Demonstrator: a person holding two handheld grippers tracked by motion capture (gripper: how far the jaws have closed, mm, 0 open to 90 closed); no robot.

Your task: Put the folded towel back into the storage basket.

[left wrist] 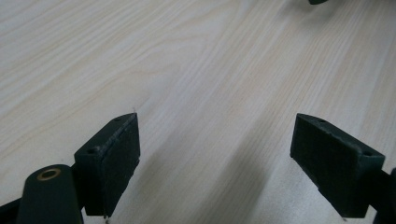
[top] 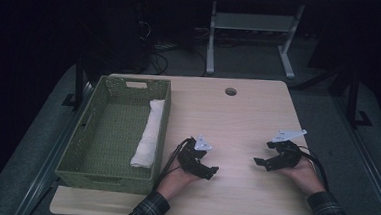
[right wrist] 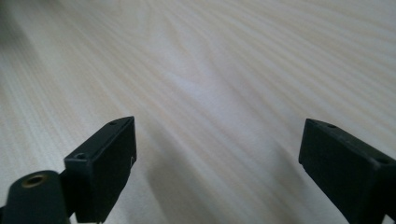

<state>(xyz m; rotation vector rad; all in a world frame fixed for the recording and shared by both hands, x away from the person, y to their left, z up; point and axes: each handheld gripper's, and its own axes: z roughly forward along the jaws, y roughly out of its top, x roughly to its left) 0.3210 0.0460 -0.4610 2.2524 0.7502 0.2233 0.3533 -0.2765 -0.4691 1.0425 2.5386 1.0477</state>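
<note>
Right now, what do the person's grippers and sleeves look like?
Each hand holds a black gripper: the left gripper and the right gripper. Each has two blocky black jaws, a grey three-cornered plate on top and a dark cable trailing back. By one jaw sits a small brass-coloured ring. The sleeves are dark plaid.

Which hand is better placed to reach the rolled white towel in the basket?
Left. The left tool is open on the table beside the green basket holding the rolled towel; the right tool, also open, is farther off.
</note>
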